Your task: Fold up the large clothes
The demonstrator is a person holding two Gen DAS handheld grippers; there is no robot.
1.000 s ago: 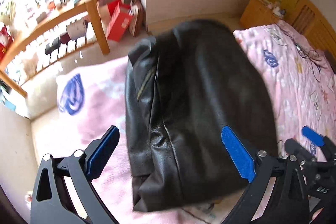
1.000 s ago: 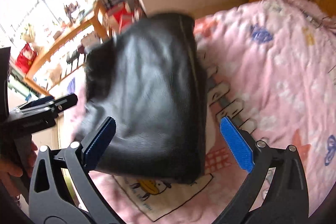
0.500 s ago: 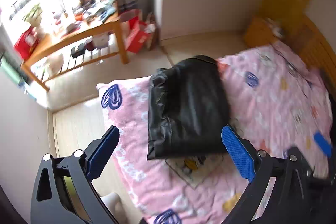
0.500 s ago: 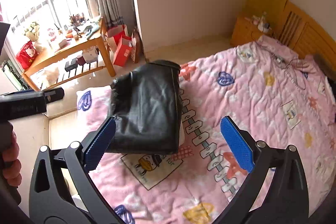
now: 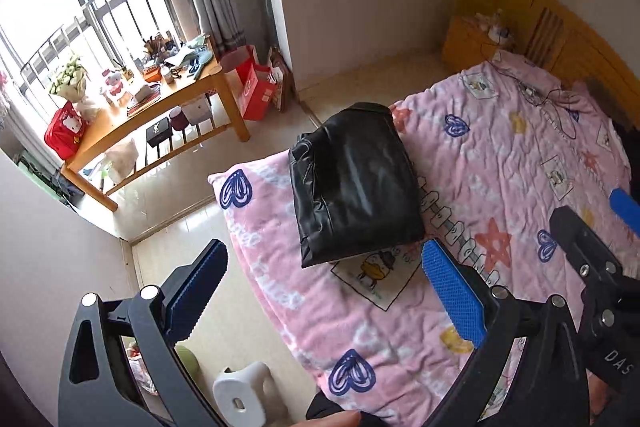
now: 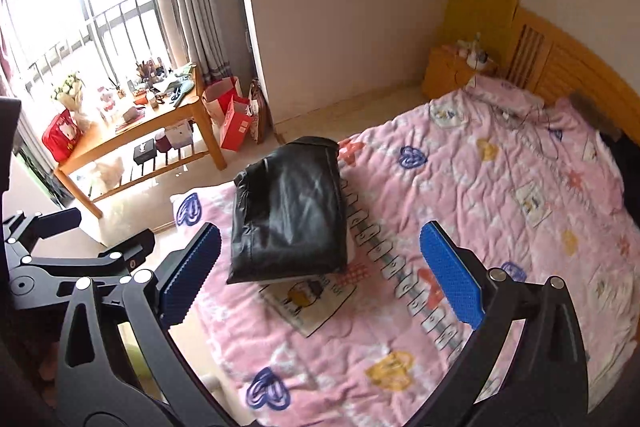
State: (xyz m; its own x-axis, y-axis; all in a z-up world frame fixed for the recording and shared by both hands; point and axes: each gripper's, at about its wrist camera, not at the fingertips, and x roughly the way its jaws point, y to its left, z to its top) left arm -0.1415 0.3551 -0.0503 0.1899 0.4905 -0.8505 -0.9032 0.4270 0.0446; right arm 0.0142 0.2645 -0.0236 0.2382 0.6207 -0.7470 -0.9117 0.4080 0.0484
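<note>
You have the black leather jacket lying folded into a compact, roughly rectangular bundle on the pink quilt, close to the bed's corner nearest the window. Its glossy top panel is smooth and faces up, catching soft highlights. Along its left side you can see stacked layers and creased edges bunched together. From the right wrist view the jacket sits partly over a printed cartoon patch.
</note>
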